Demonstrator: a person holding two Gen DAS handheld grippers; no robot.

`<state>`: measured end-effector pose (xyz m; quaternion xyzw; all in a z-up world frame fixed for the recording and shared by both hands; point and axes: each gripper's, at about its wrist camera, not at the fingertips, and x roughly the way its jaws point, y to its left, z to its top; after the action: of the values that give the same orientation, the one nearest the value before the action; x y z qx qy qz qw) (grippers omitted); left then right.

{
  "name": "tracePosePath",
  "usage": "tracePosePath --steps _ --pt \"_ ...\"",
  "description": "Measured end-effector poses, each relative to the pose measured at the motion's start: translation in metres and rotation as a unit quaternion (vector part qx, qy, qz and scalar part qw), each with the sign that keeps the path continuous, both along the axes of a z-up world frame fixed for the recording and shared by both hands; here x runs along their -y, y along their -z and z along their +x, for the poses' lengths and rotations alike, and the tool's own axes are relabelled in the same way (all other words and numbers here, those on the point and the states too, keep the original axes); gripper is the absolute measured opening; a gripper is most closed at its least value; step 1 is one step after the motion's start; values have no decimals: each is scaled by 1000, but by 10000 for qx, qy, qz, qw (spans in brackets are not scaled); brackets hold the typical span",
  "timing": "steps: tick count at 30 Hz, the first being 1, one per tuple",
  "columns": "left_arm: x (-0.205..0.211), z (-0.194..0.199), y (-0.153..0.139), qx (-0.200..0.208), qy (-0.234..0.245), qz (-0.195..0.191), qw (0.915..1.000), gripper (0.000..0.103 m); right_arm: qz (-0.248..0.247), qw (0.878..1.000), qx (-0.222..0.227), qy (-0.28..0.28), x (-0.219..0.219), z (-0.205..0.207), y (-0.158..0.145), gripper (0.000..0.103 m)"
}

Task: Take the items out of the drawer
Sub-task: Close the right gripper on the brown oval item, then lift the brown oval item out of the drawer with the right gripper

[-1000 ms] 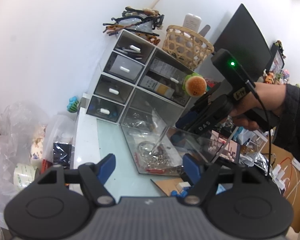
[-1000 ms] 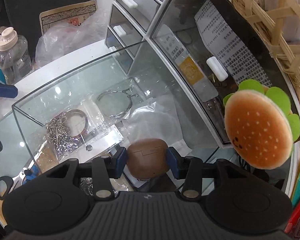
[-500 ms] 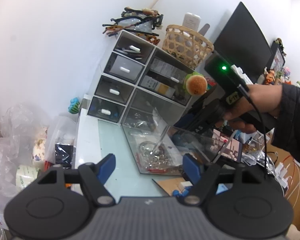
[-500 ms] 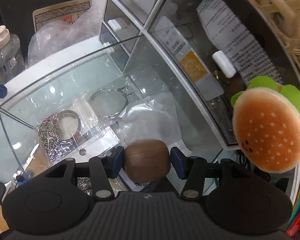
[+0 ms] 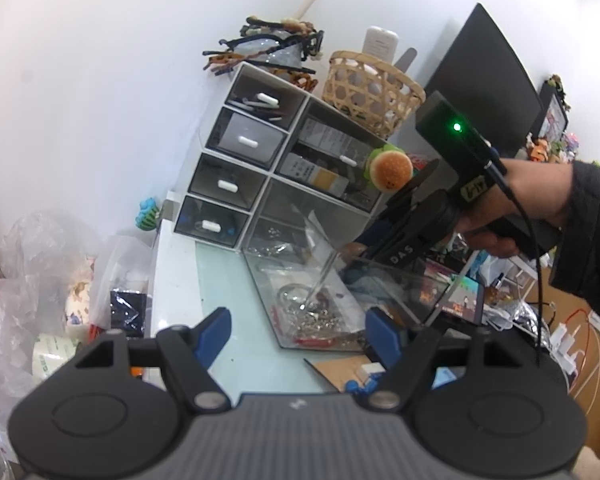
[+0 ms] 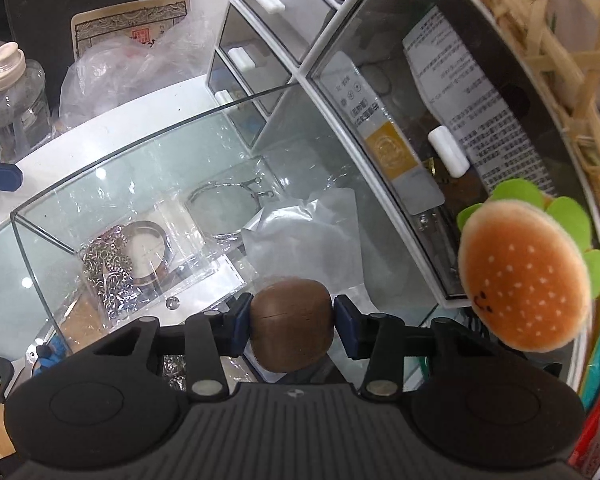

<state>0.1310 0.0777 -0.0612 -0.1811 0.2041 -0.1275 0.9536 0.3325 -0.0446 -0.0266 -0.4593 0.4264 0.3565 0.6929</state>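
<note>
The right gripper (image 6: pixel 293 322) is clamping a brown case (image 6: pixel 292 330) above the near end of the open drawer (image 6: pixel 120 216). The left gripper (image 5: pixel 298 338) is hanging open, empty. Extraction step; next, carry the case clear to the tabletop (image 5: pixel 220 300).

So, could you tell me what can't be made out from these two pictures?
- Underside of the brown wooden case, right wrist view: hidden by the right gripper body.
- That case in the left wrist view: hidden behind the right gripper's housing.
- Print on the leaflet in the upper drawer: too small and warped.
- Items under the clear bags in the open drawer: overlapped.
- Basket contents: screened by weave.
</note>
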Motion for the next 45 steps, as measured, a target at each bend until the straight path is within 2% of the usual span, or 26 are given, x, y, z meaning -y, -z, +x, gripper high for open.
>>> tracePosePath --steps 6,14,29,45 --pt "5 -2 -1 36 37 144 9999 77 12 9999 158 21 3 -8 -10 48" --pt "2 -4 -1 38 45 103 9999 77 25 9995 308 9 6 -19 -22 48" --pt "12 -9 -6 167 240 308 9991 77 12 9987 502 -11 9 -49 -61 48" --pt "31 -25 -14 303 671 634 9953 77 128 9979 601 -222 10 -104 -97 48"
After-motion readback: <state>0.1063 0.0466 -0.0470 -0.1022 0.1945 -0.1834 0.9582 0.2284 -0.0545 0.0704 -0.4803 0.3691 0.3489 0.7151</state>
